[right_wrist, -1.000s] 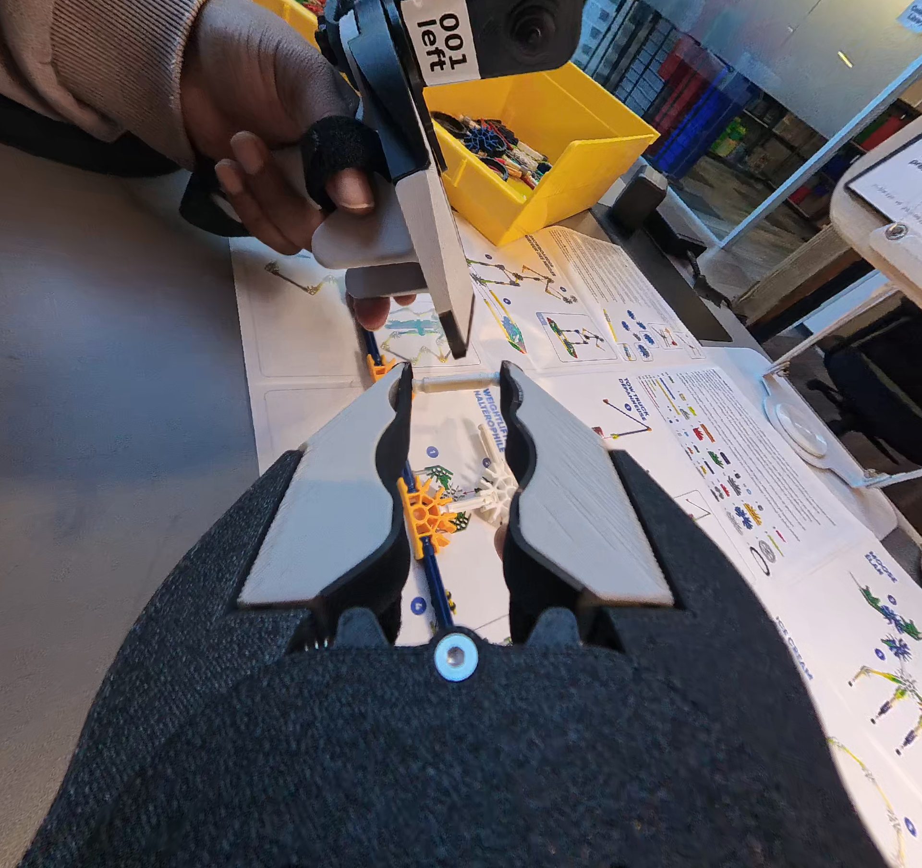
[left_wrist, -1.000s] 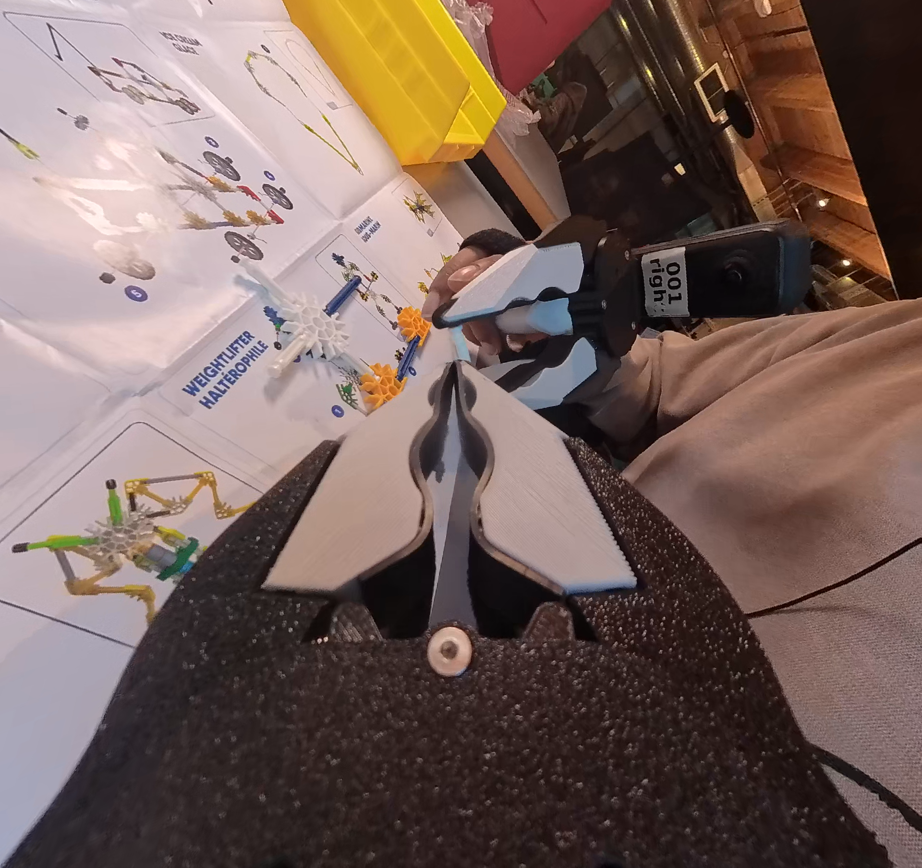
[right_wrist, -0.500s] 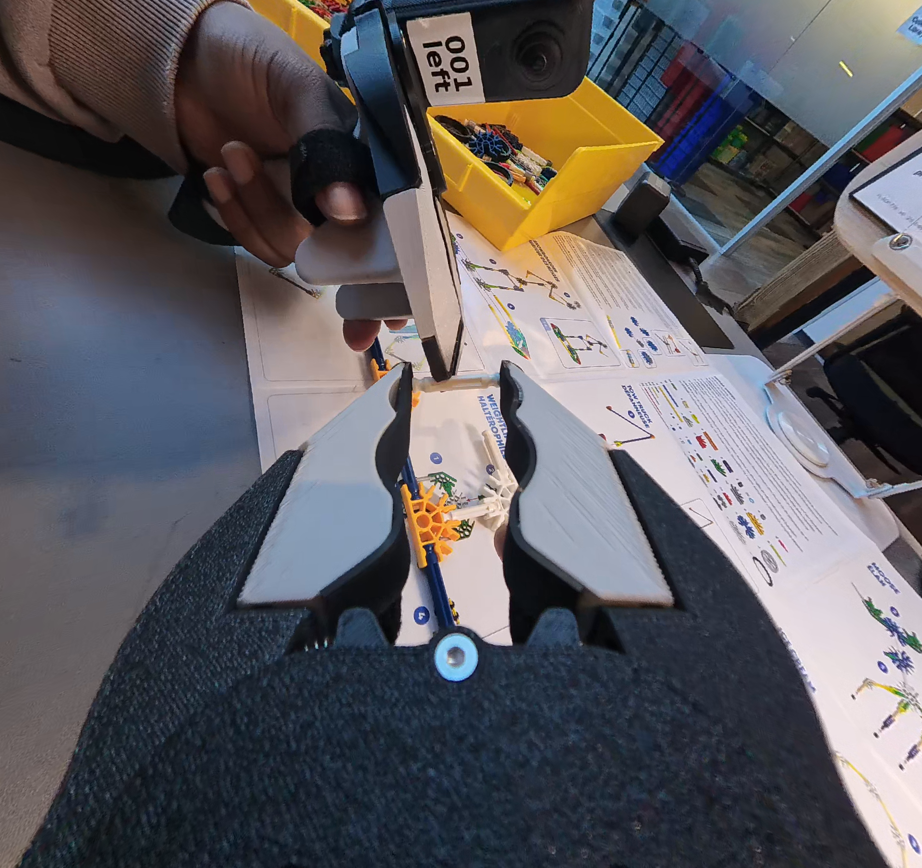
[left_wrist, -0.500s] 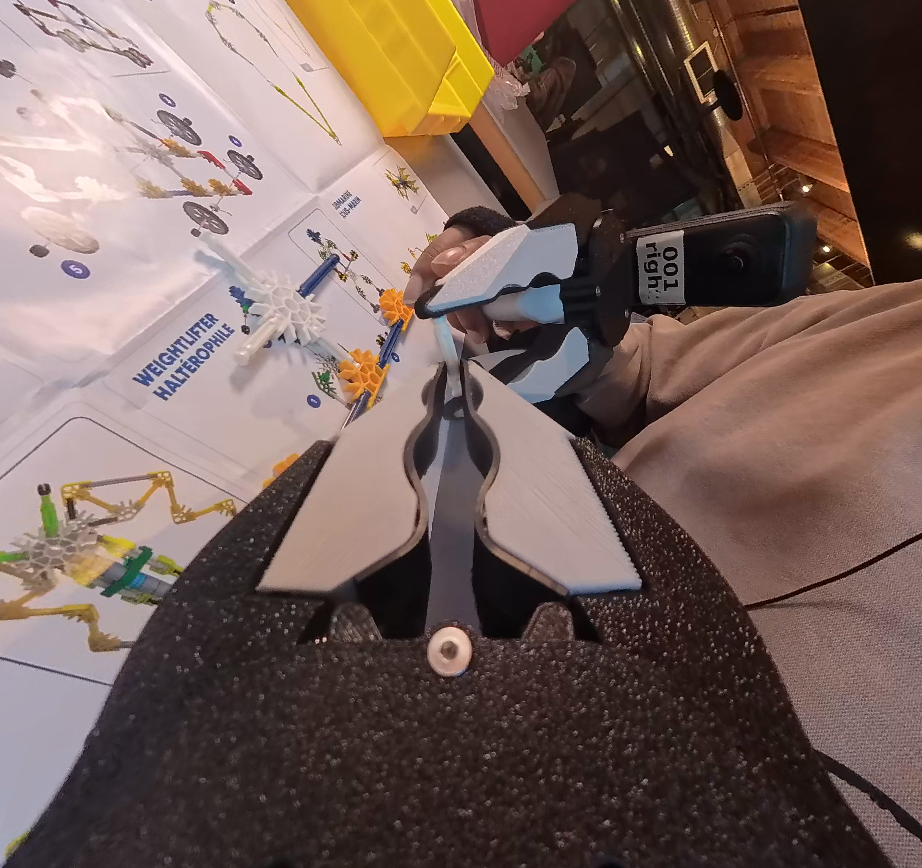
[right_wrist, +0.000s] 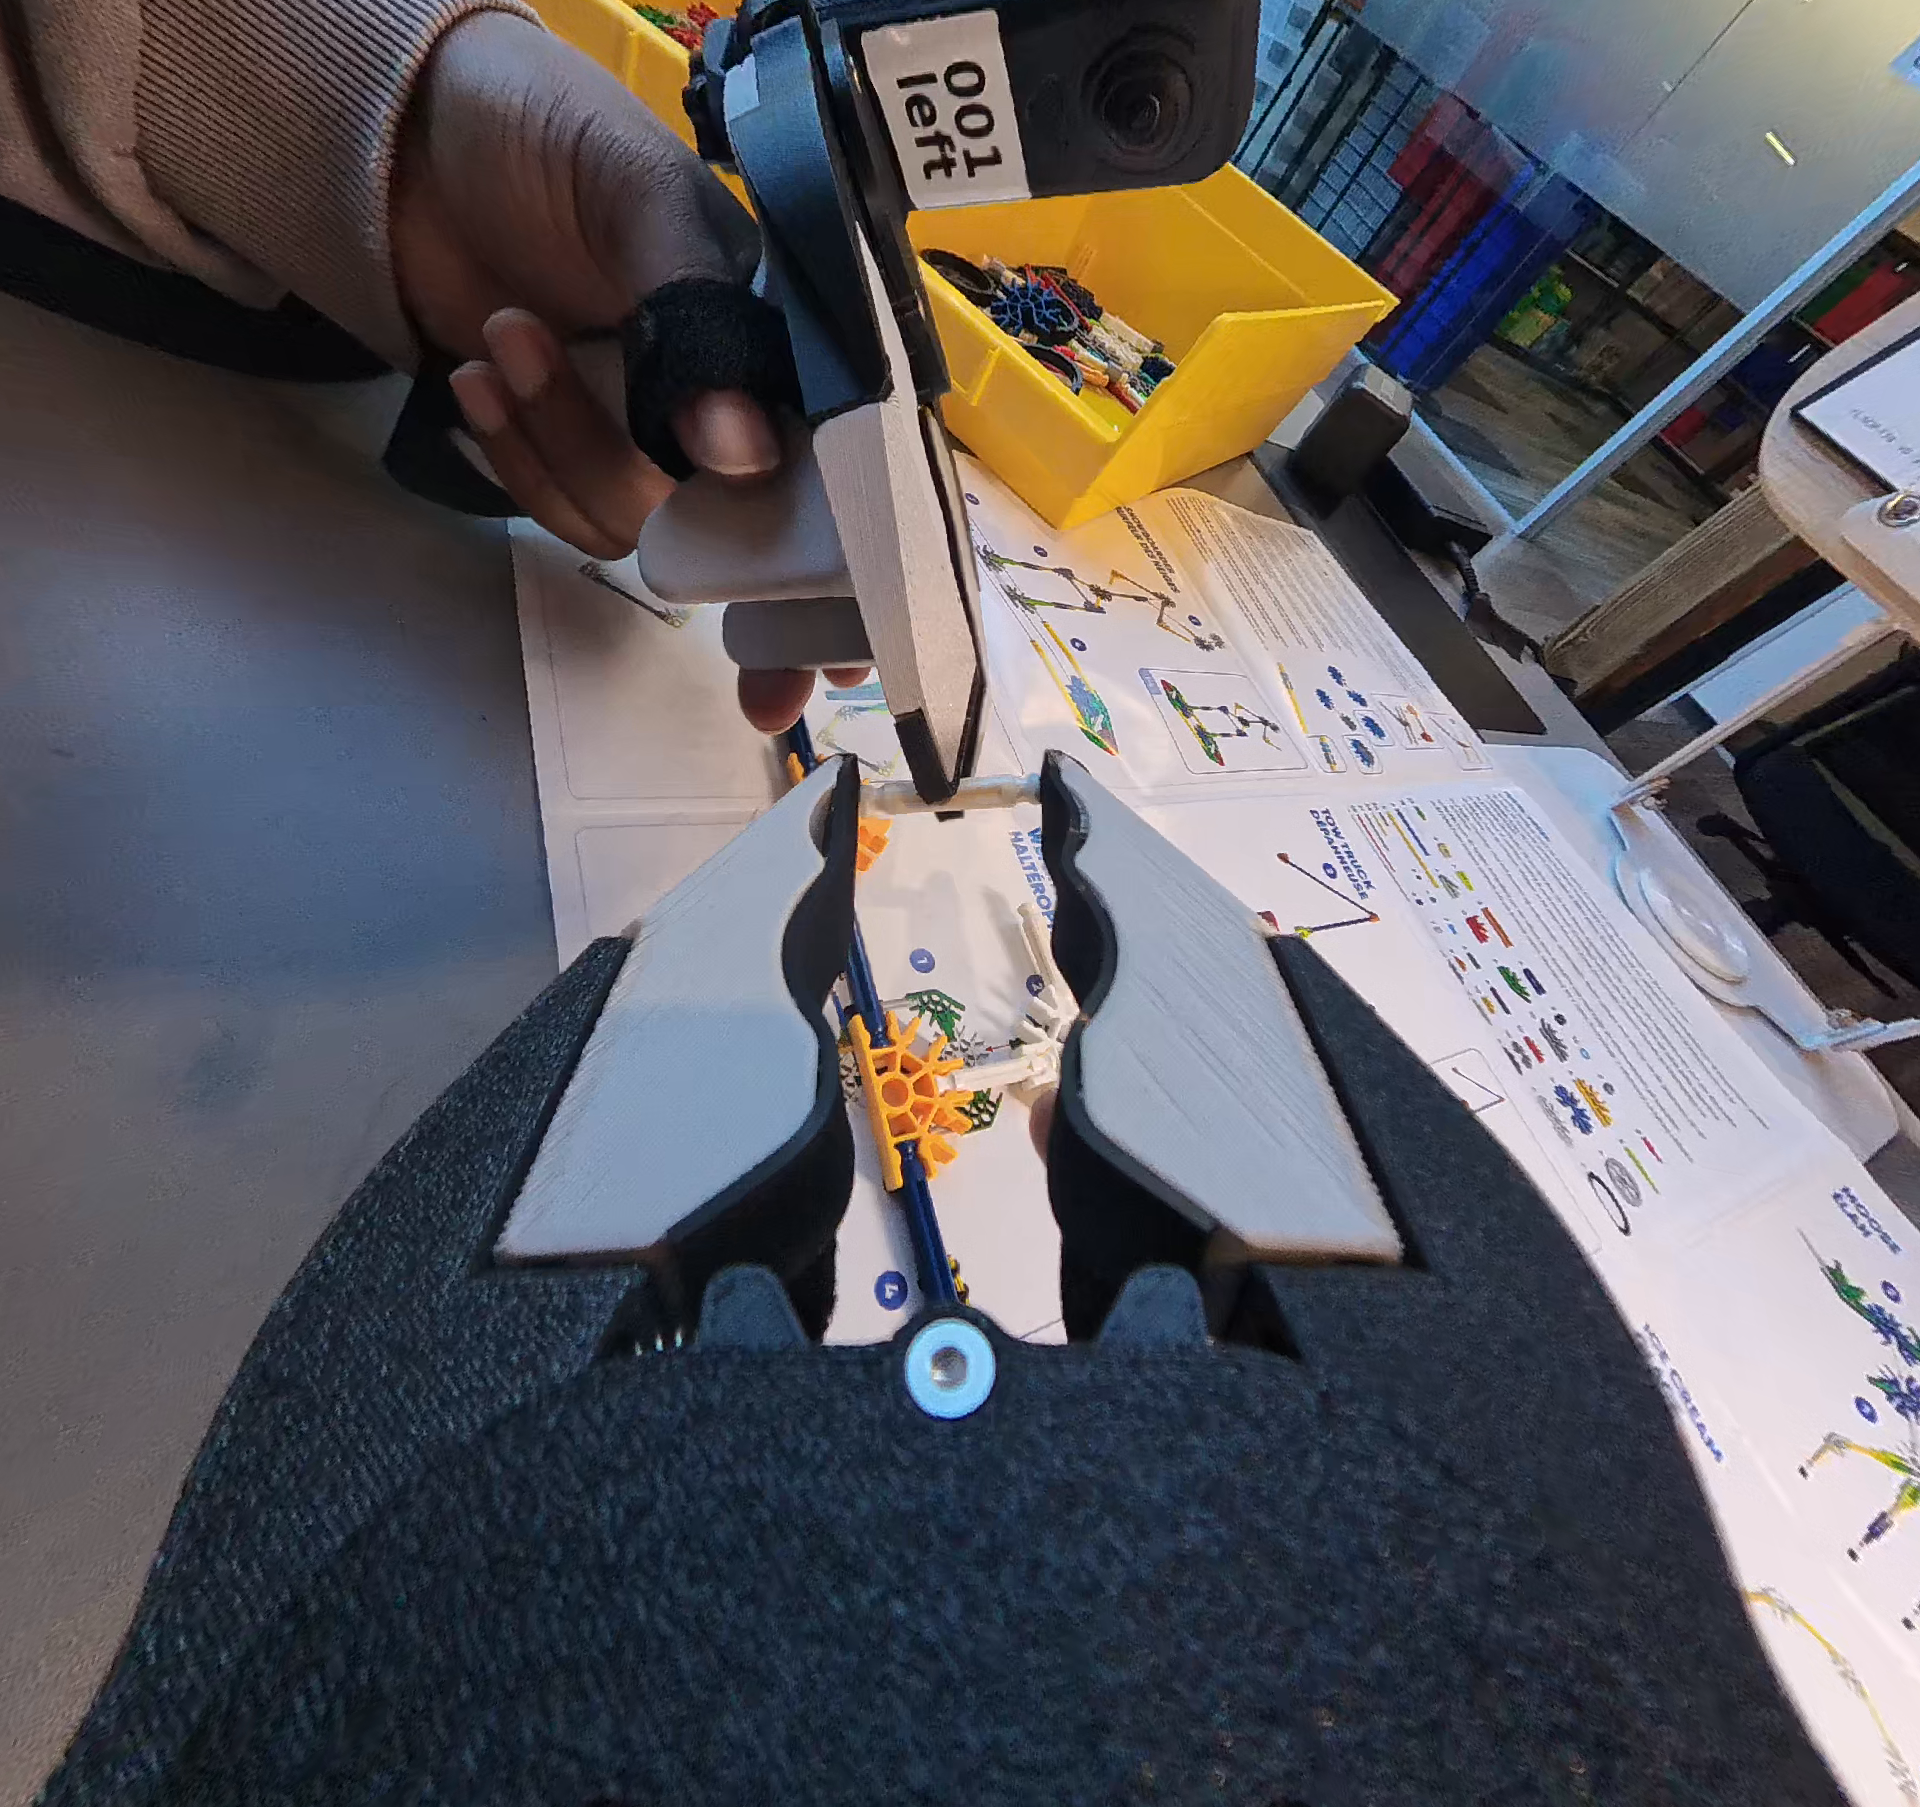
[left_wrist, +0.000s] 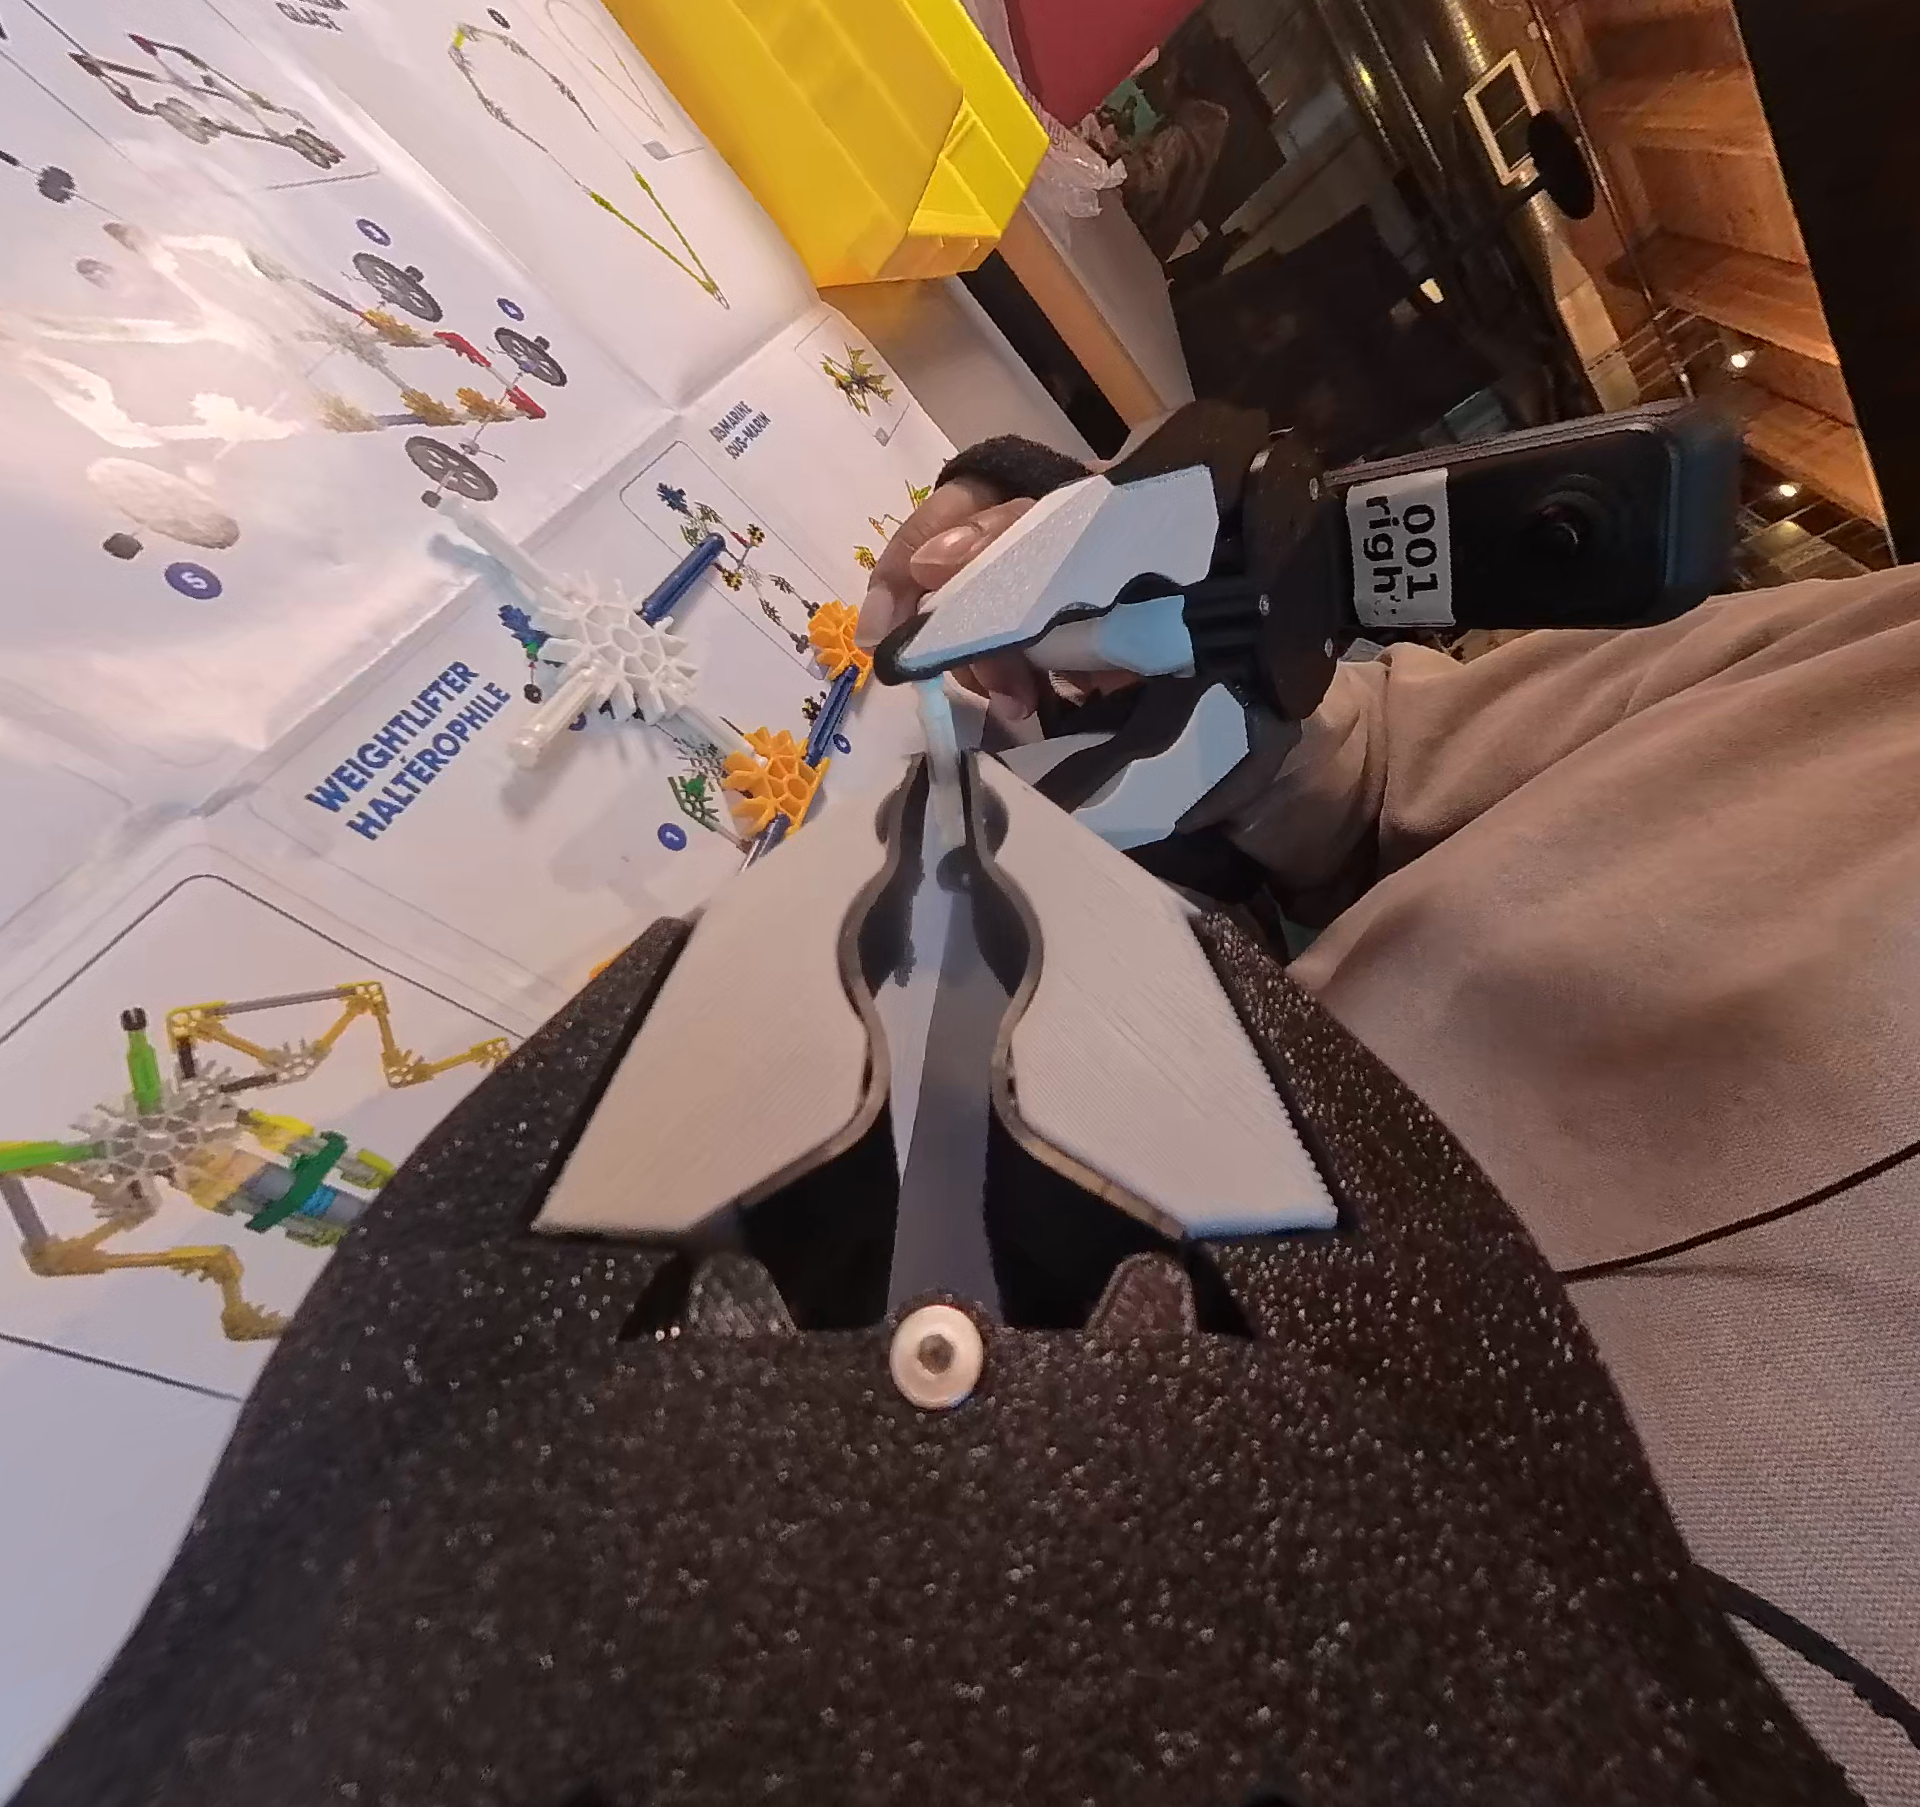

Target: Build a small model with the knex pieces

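A short white plastic rod (right_wrist: 961, 793) spans the right gripper (right_wrist: 948, 789) jaws at their tips; the left gripper (right_wrist: 940, 775) pinches its middle, above an orange snowflake connector (right_wrist: 907, 1097) on the table.

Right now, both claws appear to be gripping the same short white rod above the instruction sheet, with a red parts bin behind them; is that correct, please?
Not quite: the parts bin is yellow, not red, as the right wrist view shows. The rest holds: the left claw and the right claw both grip the short white rod above the instruction sheet.
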The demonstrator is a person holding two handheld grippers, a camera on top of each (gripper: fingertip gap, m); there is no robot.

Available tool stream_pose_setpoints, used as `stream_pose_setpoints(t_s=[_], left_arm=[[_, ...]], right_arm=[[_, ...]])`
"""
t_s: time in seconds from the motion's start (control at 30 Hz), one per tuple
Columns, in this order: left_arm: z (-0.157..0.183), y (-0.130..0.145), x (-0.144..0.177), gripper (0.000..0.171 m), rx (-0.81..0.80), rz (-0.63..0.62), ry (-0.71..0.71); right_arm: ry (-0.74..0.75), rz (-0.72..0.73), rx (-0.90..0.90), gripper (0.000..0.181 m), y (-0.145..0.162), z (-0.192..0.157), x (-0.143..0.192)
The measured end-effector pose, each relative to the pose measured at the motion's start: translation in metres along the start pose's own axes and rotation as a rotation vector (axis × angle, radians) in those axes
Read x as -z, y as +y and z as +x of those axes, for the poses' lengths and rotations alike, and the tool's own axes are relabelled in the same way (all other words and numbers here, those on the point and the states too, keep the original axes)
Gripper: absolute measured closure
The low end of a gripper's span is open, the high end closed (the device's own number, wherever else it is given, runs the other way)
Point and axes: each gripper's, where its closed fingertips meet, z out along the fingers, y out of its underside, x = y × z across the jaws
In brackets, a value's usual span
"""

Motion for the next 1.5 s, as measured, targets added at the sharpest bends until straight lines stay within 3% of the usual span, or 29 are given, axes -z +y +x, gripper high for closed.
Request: stream_pose_setpoints(t_s=[0.07,0.17,0.27,0.37,0.6,0.9,0.97,1.07,1.2,1.33,1.5], left_arm=[[-0.004,-0.003,0.005,0.168,-0.004,0.002,-0.024],[-0.027,-0.015,0.029,0.168,-0.043,0.015,-0.160],[-0.059,-0.025,0.065,0.169,-0.090,0.018,-0.374],[-0.079,-0.016,0.087,0.169,-0.035,0.004,-0.459],[-0.085,0.010,0.087,0.169,0.029,-0.050,-0.483],[-0.066,0.009,0.066,0.168,0.071,0.000,-0.385],[-0.058,0.008,0.057,0.168,0.094,0.021,-0.337],[-0.047,-0.001,0.046,0.168,0.152,0.081,-0.254],[-0.035,-0.016,0.031,0.168,0.259,0.178,-0.129],[-0.029,-0.020,0.021,0.168,0.312,0.208,-0.077],[-0.033,-0.016,0.022,0.169,0.309,0.210,-0.091]], right_arm=[[-0.008,-0.029,-0.010,0.146,0.005,0.002,0.000],[-0.044,-0.162,-0.065,0.128,0.030,0.009,0.005],[-0.129,-0.336,-0.112,0.129,0.065,0.010,0.021],[-0.194,-0.462,-0.129,0.133,0.089,0.008,0.036],[-0.303,-0.544,-0.156,0.175,0.098,0.002,0.054],[-0.314,-0.698,-0.266,0.175,0.129,0.016,0.116],[-0.257,-0.696,-0.246,0.159,0.128,0.029,0.119],[-0.199,-0.513,-0.202,0.151,0.084,0.044,0.095],[-0.164,-0.220,-0.130,0.139,0.013,0.030,0.026],[-0.105,-0.193,-0.016,0.138,0.003,0.017,-0.022],[-0.139,-0.213,-0.060,0.147,0.010,0.017,-0.035]])
